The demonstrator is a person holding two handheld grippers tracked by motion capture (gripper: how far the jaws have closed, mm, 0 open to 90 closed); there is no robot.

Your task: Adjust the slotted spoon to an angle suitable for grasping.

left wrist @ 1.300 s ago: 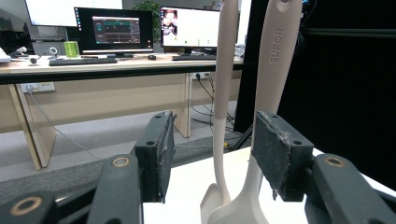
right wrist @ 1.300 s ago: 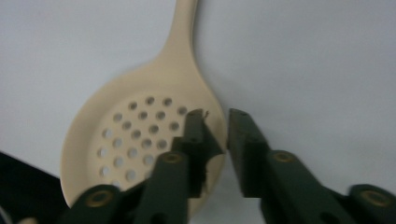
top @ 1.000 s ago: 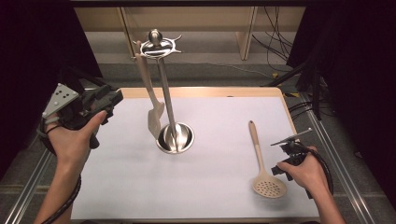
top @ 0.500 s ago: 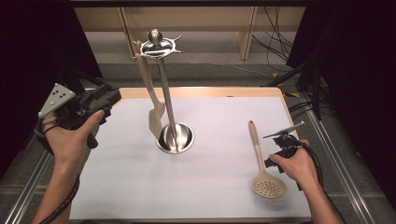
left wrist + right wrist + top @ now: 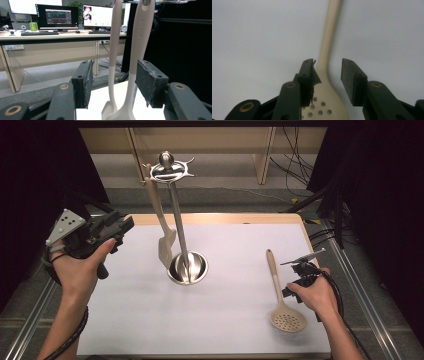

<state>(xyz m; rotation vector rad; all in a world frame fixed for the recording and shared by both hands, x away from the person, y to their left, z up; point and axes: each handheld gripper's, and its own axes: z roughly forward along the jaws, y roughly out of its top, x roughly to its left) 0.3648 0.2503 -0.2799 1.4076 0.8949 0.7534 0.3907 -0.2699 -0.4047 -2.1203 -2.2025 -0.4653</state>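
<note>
1. Reaching in from the bottom right of the high view, the person's right hand (image 5: 315, 295) holds the right gripper (image 5: 296, 282) low over the white mat (image 5: 230, 320), just right of the slotted spoon (image 5: 281, 295).
2. In the right gripper view, the right gripper (image 5: 328, 75) looks down on the slotted spoon (image 5: 325, 62); its jaws stand apart, on either side of the neck where handle meets bowl, not clamped on it. Whether a pad touches the spoon cannot be told.
3. The slotted spoon lies flat on the mat near its right edge. Its long axis runs near to far: the perforated bowl is toward the person, and the handle points away and slightly left.
4. The left hand (image 5: 82, 265) is raised at the left edge of the table, forearm rising from the bottom left, with the left gripper (image 5: 117, 230) aimed right toward the utensil stand (image 5: 180, 240).
5. In the left gripper view, the left gripper (image 5: 112, 82) has its jaws wide apart with nothing between them; 2 pale handles show beyond, one marked SUPOR.
6. The stand is upright at mid-table on a round steel base, and a pale spatula (image 5: 161, 225) hangs from its top ring with the blade down, well apart from the slotted spoon.
</note>
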